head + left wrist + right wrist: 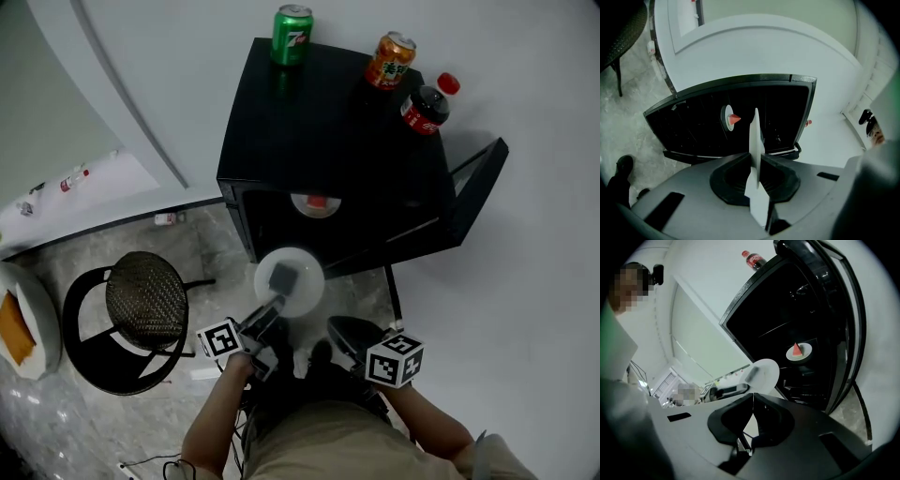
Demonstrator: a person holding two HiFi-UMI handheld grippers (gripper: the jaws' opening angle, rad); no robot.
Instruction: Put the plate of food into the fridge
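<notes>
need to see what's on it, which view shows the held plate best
The head view: it looks down on the plate, full round face, with the grey food on it. The left gripper view catches only its thin edge; the right gripper view shows a slanted oval with the food blurred.

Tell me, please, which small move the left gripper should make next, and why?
Probably move the left gripper forward, level, into the fridge: it grips the plate by the rim, the plate hangs outside the opening, and the door stands open.
</notes>
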